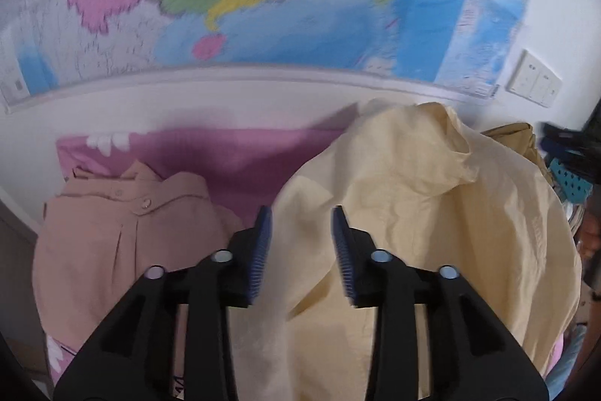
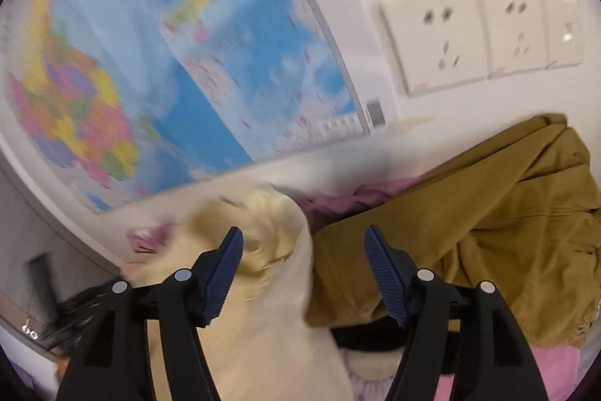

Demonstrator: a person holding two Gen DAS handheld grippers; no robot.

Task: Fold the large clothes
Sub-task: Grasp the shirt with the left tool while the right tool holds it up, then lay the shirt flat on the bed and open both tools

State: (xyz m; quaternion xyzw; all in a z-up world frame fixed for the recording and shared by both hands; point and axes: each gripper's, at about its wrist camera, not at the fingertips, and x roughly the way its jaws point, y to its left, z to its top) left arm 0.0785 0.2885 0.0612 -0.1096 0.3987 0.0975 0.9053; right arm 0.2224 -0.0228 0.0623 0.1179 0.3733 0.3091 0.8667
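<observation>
The cream shirt (image 1: 413, 213) is seen heaped, its length running from 6 toward 1 o'clock. The left gripper (image 1: 302, 250) and right gripper (image 2: 304, 273) are parted, nothing clamped.

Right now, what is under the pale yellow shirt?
A pink bedsheet shows beneath the pale yellow shirt at its left edge. Whatever lies directly under the shirt's middle is covered.

The left gripper (image 1: 301, 252) is pointed forward and tipped down. Its two black arms are spread, and a clear gap is seen between its blue pads (image 1: 261, 250). The right gripper (image 2: 303, 275) is tipped down too. Its jaws are held wider apart, and nothing is pinched.
</observation>
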